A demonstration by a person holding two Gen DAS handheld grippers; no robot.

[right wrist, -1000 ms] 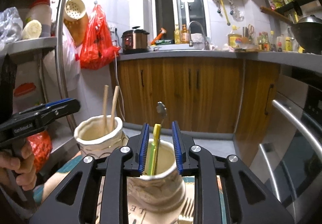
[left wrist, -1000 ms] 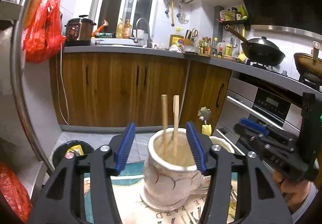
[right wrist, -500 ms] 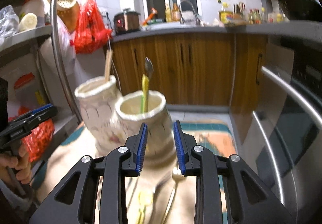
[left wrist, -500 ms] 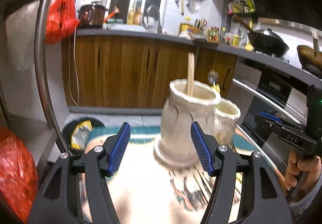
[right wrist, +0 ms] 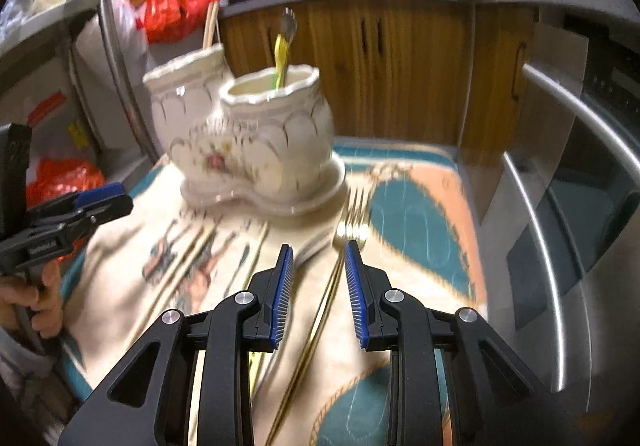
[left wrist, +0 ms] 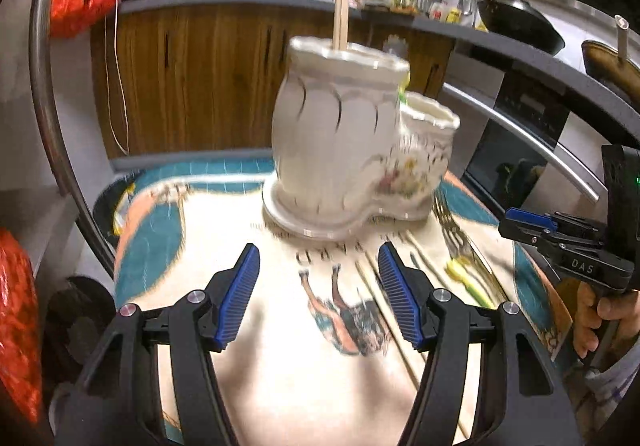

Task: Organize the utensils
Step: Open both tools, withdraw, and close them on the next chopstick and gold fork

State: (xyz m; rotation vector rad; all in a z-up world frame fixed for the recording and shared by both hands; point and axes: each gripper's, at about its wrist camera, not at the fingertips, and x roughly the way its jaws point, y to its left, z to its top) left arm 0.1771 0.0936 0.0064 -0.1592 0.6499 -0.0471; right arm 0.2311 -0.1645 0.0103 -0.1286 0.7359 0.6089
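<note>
"DAS" is printed in pale letters on the black body of the right gripper (left wrist: 528, 224). The cloth's lettering is too blurred to be read.

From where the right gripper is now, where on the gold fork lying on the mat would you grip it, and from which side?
Grip the gold fork on its thin handle, from above, with a finger either side. It lies flat on the mat, tines towards the ceramic holder, and the handle already runs between the right gripper's open jaws.
</note>
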